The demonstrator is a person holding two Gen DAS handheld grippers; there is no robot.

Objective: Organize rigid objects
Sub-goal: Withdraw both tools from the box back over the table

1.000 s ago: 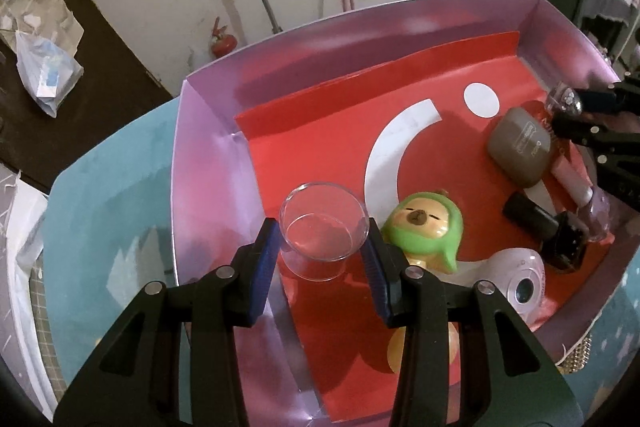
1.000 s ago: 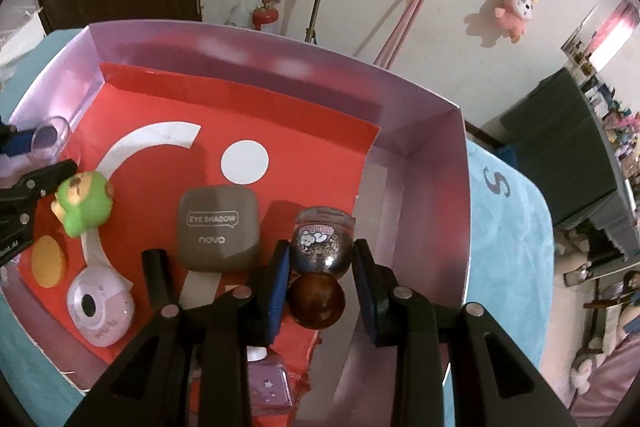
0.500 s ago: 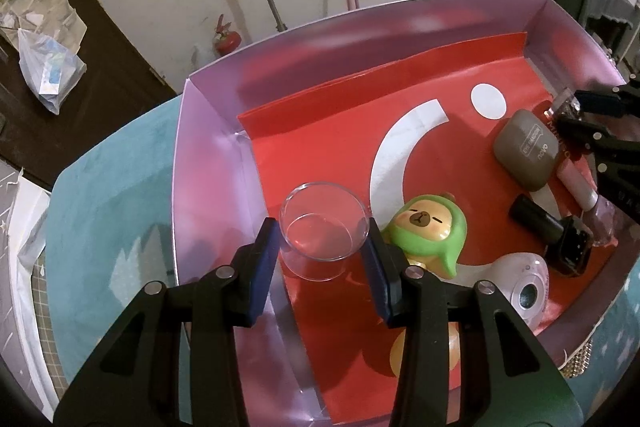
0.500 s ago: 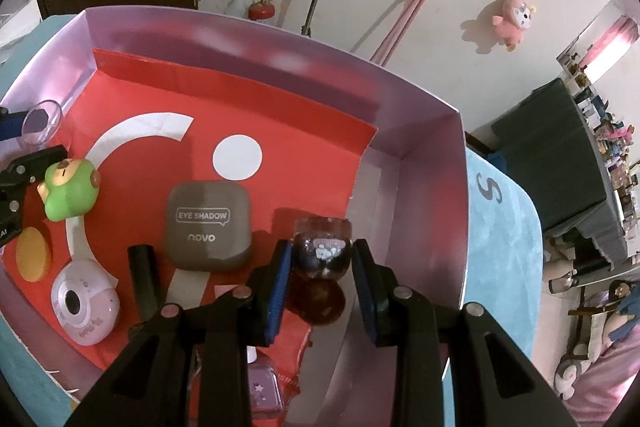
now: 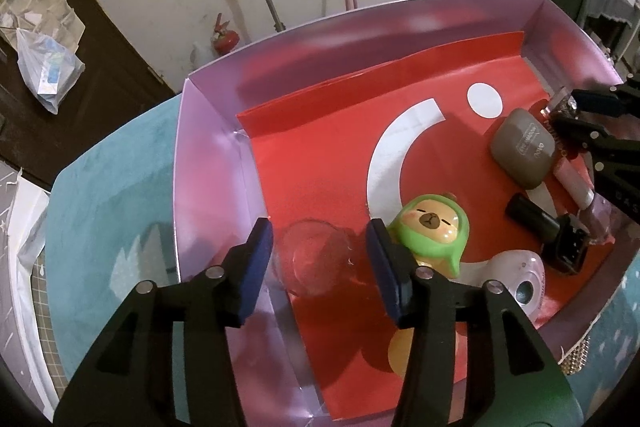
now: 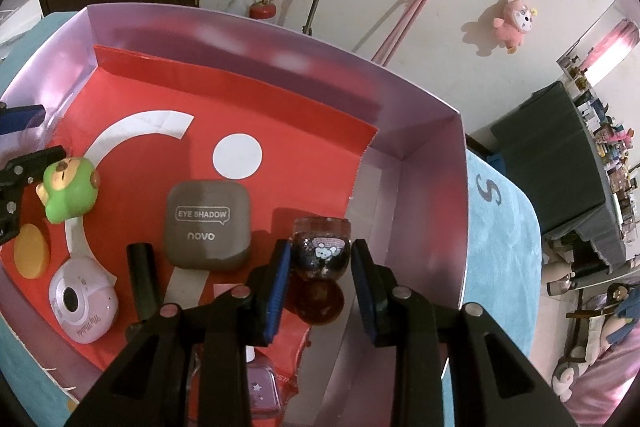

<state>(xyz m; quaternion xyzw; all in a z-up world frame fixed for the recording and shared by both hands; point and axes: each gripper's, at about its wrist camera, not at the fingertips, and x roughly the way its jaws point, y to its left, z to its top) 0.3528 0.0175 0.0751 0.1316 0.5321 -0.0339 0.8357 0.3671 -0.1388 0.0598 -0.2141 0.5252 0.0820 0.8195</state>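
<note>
Left gripper [image 5: 320,251] is opening, pads clear of the clear cup [image 5: 316,257] just left of the green capybara toy [image 5: 430,231]. Right gripper [image 6: 320,263] pinches a dark glittery jar [image 6: 321,251] (far right of that toy).

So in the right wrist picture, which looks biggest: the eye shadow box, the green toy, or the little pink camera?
1. Eye shadow case, clearly the largest.
2. and 3. Pink toy camera and green capybara toy look about alike; the camera sits nearer the lens, so I won't rank them.
</note>
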